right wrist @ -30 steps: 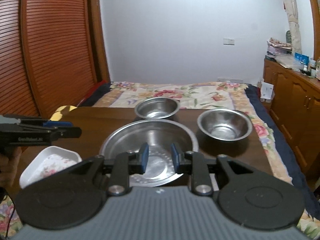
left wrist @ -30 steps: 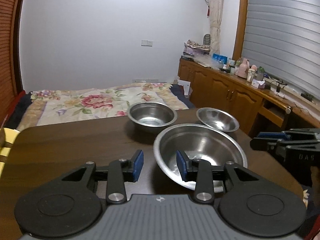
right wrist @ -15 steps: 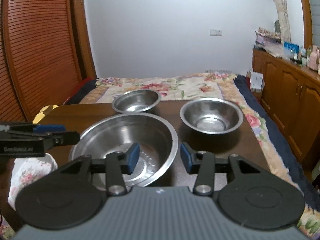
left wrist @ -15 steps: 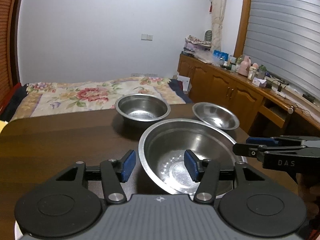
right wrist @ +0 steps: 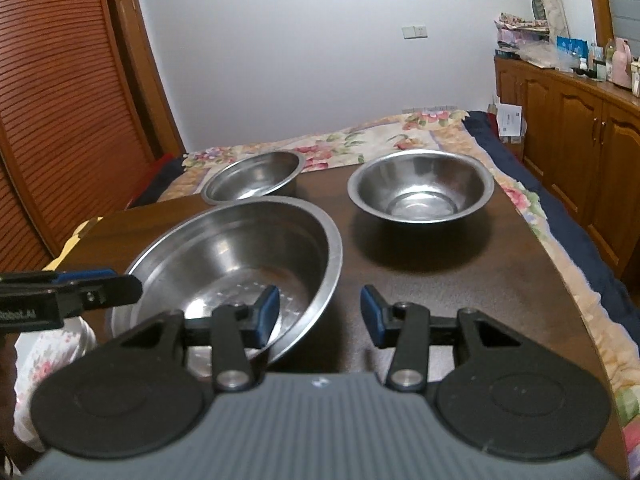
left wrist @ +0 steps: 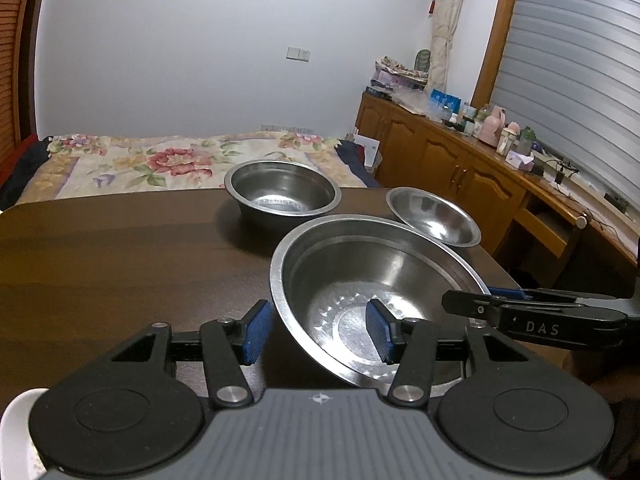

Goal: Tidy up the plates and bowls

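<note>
Steel is most of what the left wrist view shows: a big bowl (left wrist: 376,300) sits near on the dark table (left wrist: 120,264), with a deep bowl (left wrist: 282,194) beyond it and a shallow bowl (left wrist: 434,216) far right. The left gripper (left wrist: 318,330) straddles the big bowl's near-left rim, one blue pad outside the wall, the other inside over the dimpled bottom. Its jaws are closing, the rim between them, though the pads do not look pressed on the metal yet. The right gripper (left wrist: 480,300) reaches in from the right, at the bowl's right rim. A white dish (left wrist: 18,432) peeks in at the near-left corner.

In the right wrist view the big bowl (right wrist: 240,264) lies near left, and the right gripper (right wrist: 320,316) stands parted across its near-right rim, left pad inside, right pad outside over bare table; no grip is visible. The shallow bowl (right wrist: 420,188) sits far right, the deep bowl (right wrist: 254,176) far left, and the left gripper (right wrist: 100,286) enters from the left above the flowered white dish (right wrist: 44,356).

The risk, I judge, is uneven clamping: if one side bites first on the thin, slick rim, the bowl could tip, slide or knock the white dish.
</note>
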Demonstrator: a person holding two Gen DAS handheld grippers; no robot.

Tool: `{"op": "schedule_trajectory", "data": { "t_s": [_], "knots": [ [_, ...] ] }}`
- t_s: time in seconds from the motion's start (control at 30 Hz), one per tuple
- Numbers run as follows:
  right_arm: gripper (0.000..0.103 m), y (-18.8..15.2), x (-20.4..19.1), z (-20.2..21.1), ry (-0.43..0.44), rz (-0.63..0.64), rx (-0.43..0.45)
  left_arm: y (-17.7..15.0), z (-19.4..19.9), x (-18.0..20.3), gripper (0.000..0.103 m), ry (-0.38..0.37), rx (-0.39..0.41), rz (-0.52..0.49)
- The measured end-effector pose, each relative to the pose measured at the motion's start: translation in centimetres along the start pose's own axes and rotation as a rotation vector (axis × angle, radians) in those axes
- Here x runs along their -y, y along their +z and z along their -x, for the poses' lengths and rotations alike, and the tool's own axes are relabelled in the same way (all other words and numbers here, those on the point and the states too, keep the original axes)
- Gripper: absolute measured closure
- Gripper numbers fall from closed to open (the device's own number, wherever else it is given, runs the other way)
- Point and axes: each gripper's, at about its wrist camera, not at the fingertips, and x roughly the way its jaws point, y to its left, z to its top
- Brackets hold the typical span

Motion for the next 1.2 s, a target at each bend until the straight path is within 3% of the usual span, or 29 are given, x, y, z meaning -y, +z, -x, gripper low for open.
{"op": "schedule_trajectory", "data": {
  "t_s": [0.3, 0.5, 0.63, 1.2],
  "knots": [
    [0.061, 0.1, 0.0, -0.7, 0.008, -0.005, -0.009, -0.3, -0.7, -0.4, 0.059, 0.005, -0.019, 0.015],
    [0.07, -0.2, -0.2, -1.0, 0.031, -0.013, -0.017, -0.6, -1.1, -0.4, 0.074, 0.008, -0.035, 0.013],
    [0.079, -0.5, -0.3, -1.1, 0.053, -0.02, -0.023, -0.7, -1.0, -0.4, 0.075, 0.003, -0.038, 0.011],
    [0.08, -0.9, -0.1, 2.3, 0.096, -0.054, 0.025, -1.2, 2.5, 0.6, 0.075, -0.053, 0.009, -0.037]
  ]
}}
